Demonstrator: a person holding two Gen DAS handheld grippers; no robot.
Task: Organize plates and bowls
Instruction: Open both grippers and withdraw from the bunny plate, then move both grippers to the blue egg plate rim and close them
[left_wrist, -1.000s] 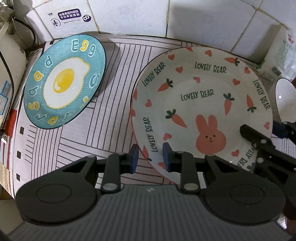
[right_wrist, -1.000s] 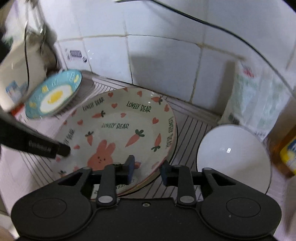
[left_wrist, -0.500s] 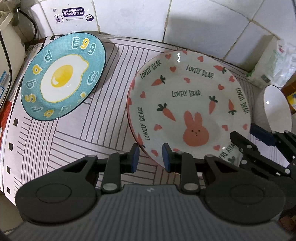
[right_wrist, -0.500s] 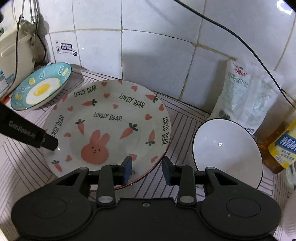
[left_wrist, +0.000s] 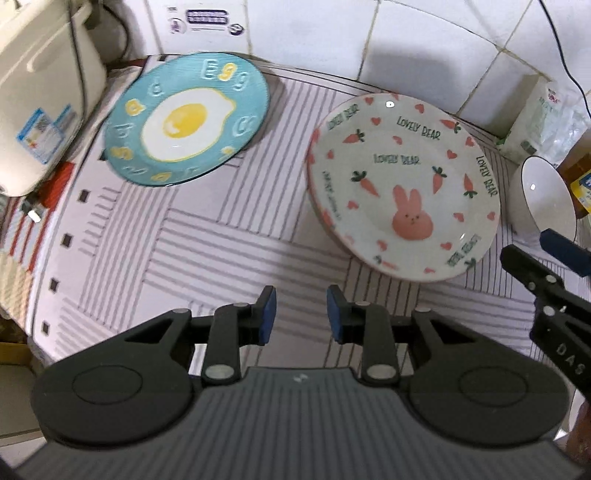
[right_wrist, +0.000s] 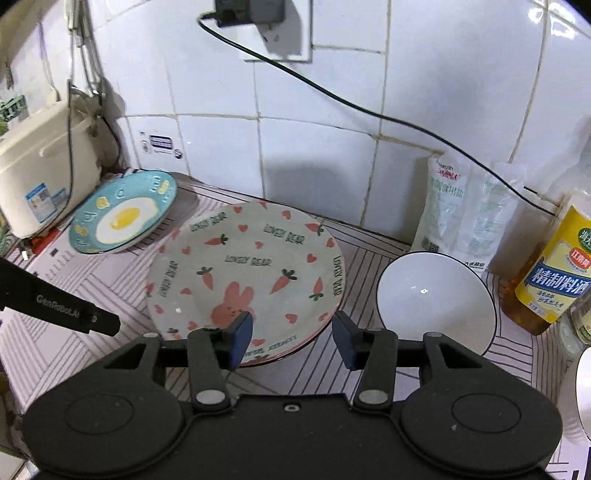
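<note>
Evidently just set down: rabbit plate (left_wrist: 403, 184) flat and face-up on the striped mat (left_wrist: 221, 240), between the egg plate (left_wrist: 184, 118) and the white bowl (right_wrist: 434, 299), near both but touching neither. Placed so, probably, to leave room for sorting plates apart from bowls.

Left gripper (left_wrist: 301, 314): jaws narrow, just been opening, only bare mat between them, short of the plate's near rim. Right gripper (right_wrist: 291, 339): jaws moderately wide, also just been opening; near rim of the rabbit plate seen through the gap, pads not pressing on it. Reads as a two-handed release.

Round, so no long axis to speak of; rabbit's ears pointing toward the tiled wall, feet-end toward the grippers. Egg plate seemingly tilted beside the rice cooker (left_wrist: 40, 92); on what, cannot tell.
</note>
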